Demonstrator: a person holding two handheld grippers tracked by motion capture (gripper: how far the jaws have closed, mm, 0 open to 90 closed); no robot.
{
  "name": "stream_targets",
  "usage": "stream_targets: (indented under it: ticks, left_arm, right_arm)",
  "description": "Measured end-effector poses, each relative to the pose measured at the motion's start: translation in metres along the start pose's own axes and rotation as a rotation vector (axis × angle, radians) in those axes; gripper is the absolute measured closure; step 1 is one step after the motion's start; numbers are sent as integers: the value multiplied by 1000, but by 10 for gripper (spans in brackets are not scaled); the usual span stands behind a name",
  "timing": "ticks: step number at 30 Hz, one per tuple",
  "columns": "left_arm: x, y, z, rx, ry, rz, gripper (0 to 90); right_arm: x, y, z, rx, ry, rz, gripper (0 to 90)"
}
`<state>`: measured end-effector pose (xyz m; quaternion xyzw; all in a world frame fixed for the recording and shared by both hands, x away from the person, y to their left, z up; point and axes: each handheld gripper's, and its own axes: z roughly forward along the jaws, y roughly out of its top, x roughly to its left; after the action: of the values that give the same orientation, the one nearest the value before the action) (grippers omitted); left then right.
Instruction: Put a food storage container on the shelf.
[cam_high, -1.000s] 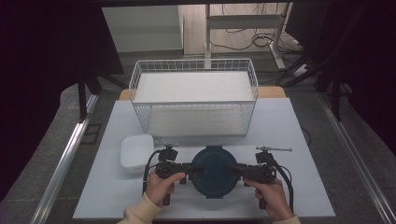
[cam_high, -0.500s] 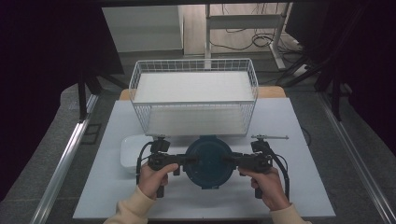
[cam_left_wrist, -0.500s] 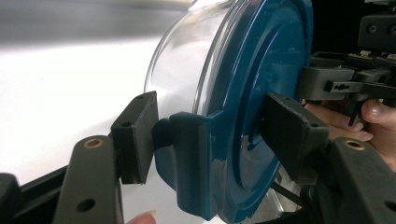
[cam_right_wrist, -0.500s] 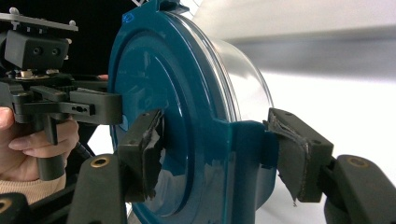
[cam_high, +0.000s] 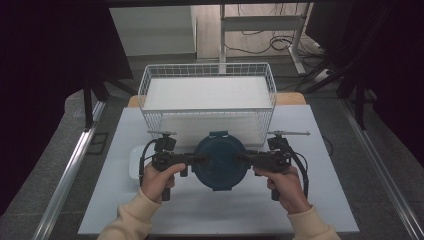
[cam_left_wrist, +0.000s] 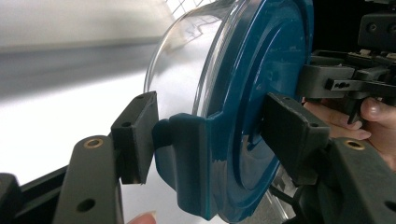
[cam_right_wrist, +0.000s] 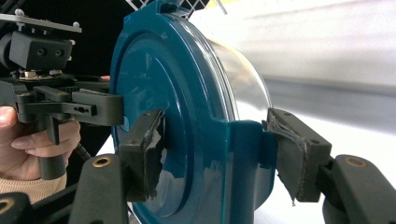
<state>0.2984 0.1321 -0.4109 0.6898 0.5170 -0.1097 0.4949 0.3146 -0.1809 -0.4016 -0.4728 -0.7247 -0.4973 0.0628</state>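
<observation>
L claw (cam_high: 199, 159) & R claw (cam_high: 242, 159) facing inward, both clamped, hands level.

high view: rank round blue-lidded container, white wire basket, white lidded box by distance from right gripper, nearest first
1. Round blue-lidded container: held at its right edge by the right gripper.
2. White wire basket: behind, across the table's back.
3. White lidded box: far left, past the left gripper.

Wire basket (cam_high: 207, 95) blocks ahead; table (cam_high: 220, 212) front open.
</observation>
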Motion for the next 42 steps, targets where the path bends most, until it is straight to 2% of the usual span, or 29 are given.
stream_targets:
  ticks: [5,16,26,38,42]
  left_arm:
    - [-5,11,-6,-13,5,17,371]
    - [-16,37,-19,-39,-11,39,371]
    - [-24,60,-34,-65,-15,62,371]
    - [-28,86,-43,-72,-14,81,372]
    - [-27,94,-44,-69,-19,75,372]
  right_arm:
    - [5,13,-2,-6,2,-12,381]
    - [20,44,-12,-28,-3,-67,385]
    - [33,75,-18,-51,16,-110,399]
    - [38,97,-18,-68,23,-129,402]
    - [39,106,-18,-70,22,-134,402]
